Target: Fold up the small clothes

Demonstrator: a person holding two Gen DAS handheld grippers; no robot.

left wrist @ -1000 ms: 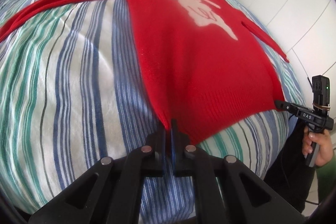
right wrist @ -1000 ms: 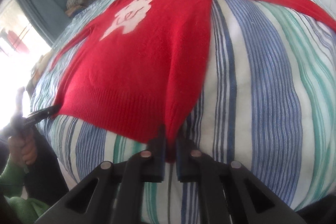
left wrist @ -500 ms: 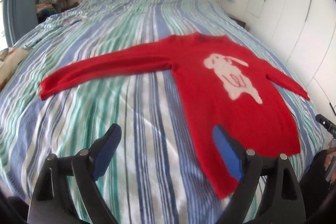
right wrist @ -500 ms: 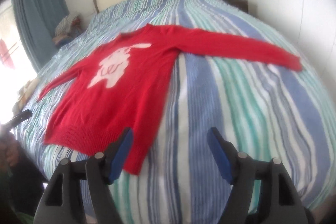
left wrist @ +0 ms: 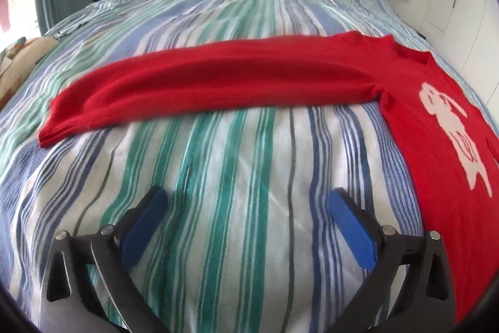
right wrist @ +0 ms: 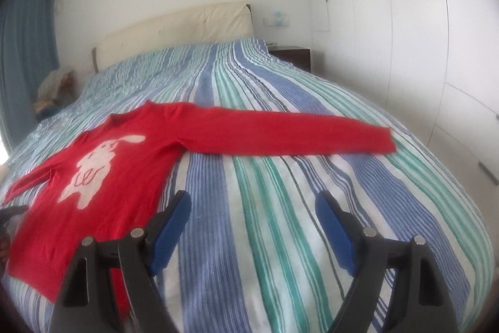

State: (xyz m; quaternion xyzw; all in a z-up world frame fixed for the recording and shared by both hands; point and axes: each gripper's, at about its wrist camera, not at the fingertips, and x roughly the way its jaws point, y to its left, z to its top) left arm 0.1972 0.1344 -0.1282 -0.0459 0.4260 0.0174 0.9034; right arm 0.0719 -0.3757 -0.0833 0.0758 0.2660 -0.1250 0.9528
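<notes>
Sweater: the red sweater (right wrist: 106, 192) is lying flat and face up on the striped bed (right wrist: 280, 208), white bunny print showing, body running toward the foot of the bed and neck toward the headboard (right wrist: 174, 27).

Sleeves: both stretched straight out from the body. The left sleeve (left wrist: 202, 86) reaches across the stripes toward the curtain side; the right sleeve (right wrist: 287, 134) points toward the wardrobe side.

Done so far: honestly looks like just the laying-out part. It's spread smooth, with no fold in it anywhere I can see.

Left to do: pretty much all the folding, I'd guess sleeves in over the body, then the body doubled up.

Left tool: the left tool (left wrist: 246, 208) hovers over bare bedding on the near side of the left sleeve, blue pads wide apart, holding nothing.

Right tool: the right tool (right wrist: 252, 208) has its pads spread apart too and is empty, above the stripes just beside the sweater's body, on the near side of the right sleeve.

Change from a second ago: back then both tools were pinched onto the bottom hem, one at each corner. Half a second ago they'd let go and opened. Now they've moved away from the hem and each one faces its own sleeve, so my guess is sleeves are next.

Sweater since then: it seems to lie where it was dropped, still flat.
</notes>
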